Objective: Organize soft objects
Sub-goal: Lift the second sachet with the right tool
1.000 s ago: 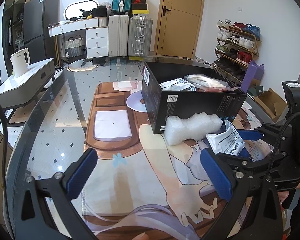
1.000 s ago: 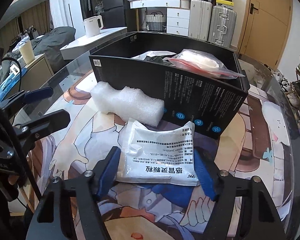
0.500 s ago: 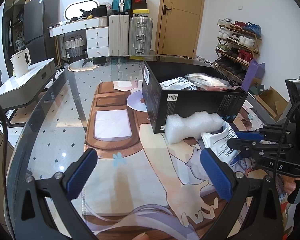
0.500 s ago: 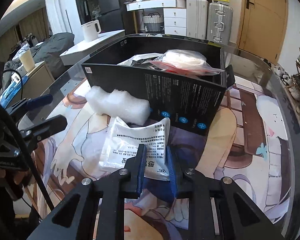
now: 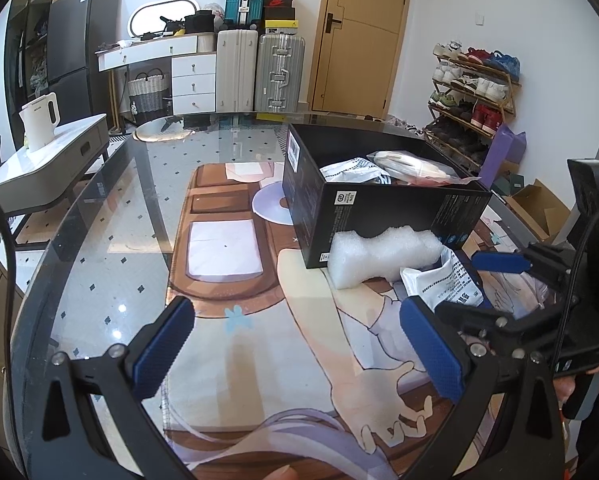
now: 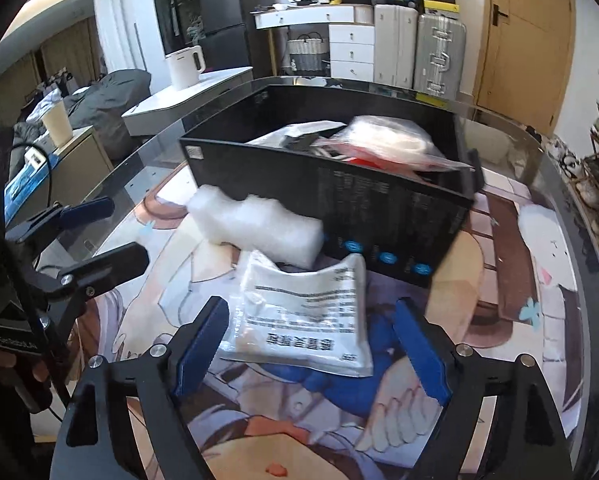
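Right gripper (image 6: pixel 309 344) nearest the lens: jaws opening, blue pads wide apart. White printed sachet (image 6: pixel 299 316) between them, flat on the illustrated mat (image 6: pixel 511 300); left pad at its edge, contact uncertain, right pad clear of it. Just beyond sachet and touching it, white foam wrap roll (image 6: pixel 255 228), lying against near wall of black box (image 6: pixel 379 216). Box open-topped, already filled with a clear bag of red and white contents (image 6: pixel 391 144) and other white packets. Left gripper (image 5: pixel 295 344): pads spread wide over bare mat, nothing between. Glass table (image 5: pixel 111 216) under mat. Far back: suitcases (image 5: pixel 279 72), white drawers, door.
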